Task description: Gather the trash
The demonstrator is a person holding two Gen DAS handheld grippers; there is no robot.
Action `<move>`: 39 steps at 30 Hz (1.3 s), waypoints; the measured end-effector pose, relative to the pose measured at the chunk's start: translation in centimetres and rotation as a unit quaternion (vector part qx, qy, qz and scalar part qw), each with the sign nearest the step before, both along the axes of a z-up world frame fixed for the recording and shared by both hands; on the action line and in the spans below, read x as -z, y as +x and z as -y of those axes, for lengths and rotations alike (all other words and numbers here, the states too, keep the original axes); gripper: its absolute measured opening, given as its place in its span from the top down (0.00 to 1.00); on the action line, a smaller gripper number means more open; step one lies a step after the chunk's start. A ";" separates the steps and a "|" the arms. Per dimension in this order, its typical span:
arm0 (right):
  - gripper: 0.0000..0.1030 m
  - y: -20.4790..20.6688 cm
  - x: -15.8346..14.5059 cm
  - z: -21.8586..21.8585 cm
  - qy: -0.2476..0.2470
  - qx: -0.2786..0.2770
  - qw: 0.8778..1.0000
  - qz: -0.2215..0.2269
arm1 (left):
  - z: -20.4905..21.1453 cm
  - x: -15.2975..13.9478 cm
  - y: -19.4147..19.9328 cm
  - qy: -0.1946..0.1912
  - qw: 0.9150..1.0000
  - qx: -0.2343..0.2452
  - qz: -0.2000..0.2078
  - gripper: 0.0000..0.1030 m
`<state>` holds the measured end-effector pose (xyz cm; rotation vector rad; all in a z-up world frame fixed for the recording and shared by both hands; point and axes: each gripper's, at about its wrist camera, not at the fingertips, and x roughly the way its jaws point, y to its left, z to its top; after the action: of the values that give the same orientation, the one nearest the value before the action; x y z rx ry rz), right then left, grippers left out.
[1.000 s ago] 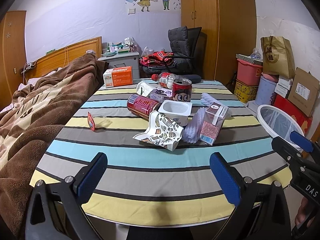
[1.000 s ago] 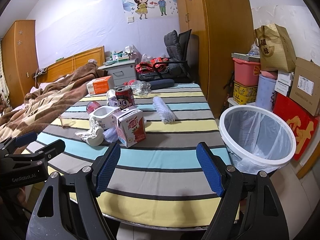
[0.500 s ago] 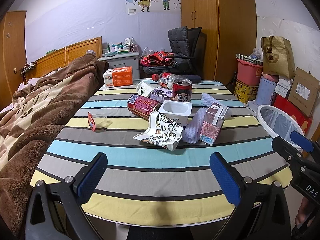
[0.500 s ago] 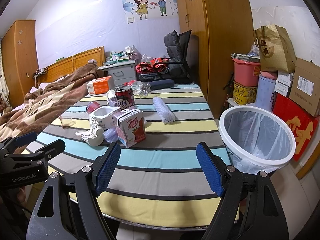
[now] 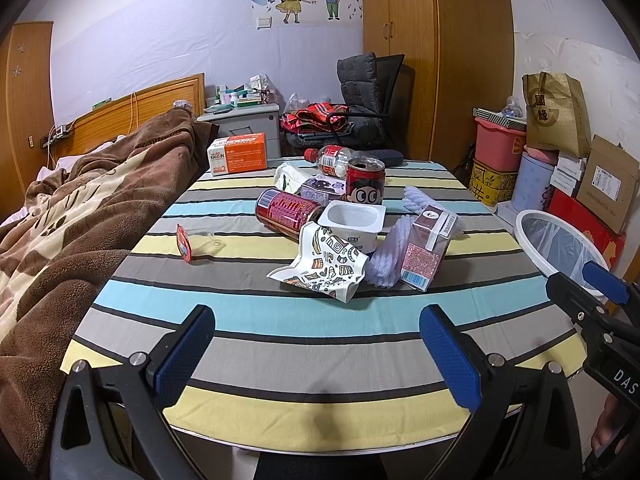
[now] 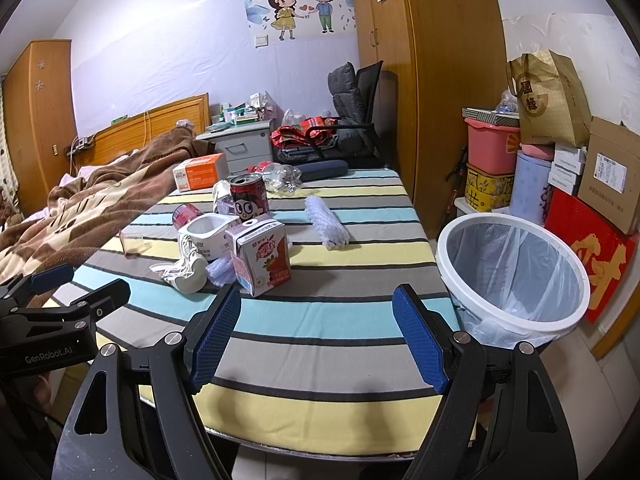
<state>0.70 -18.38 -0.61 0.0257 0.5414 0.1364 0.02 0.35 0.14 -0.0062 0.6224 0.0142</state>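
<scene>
Trash sits heaped mid-table at twelve o'clock from my left gripper (image 5: 316, 350), whose blue pads stand wide apart over the near edge of the striped table (image 5: 280, 320), holding nothing. My right gripper (image 6: 316, 336) is spread just as wide and empty, with the pile at about eleven o'clock.

From the left view I see the patterned wrapper (image 5: 320, 266) nearest me, the white cup (image 5: 354, 222) behind it, a red can lying on its side (image 5: 286, 212), an upright cartoon can (image 5: 365, 187) and a tilted milk carton (image 5: 426, 252) beside white foam netting (image 5: 386, 262). A small red lid (image 5: 183, 242) lies apart at ten o'clock.

Only the right view shows the carton's strawberry face and the lined trash bin (image 6: 512, 276) whole, at two o'clock just off the table's edge (the left view catches only its rim, partly behind my other gripper). An orange box (image 6: 198, 171) and a crushed bottle (image 6: 280, 174) lie at the far end.
</scene>
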 end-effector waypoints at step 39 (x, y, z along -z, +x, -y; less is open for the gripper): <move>0.22 11.3 1.0 1.3 -0.052 -0.017 0.997 -0.048 | -2.7 4.2 10.4 -0.145 0.982 -0.016 -0.123 0.00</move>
<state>11.99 -19.66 -1.57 -0.0777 0.6445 0.1403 10.43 3.09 -4.02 -0.3005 0.8668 -0.0464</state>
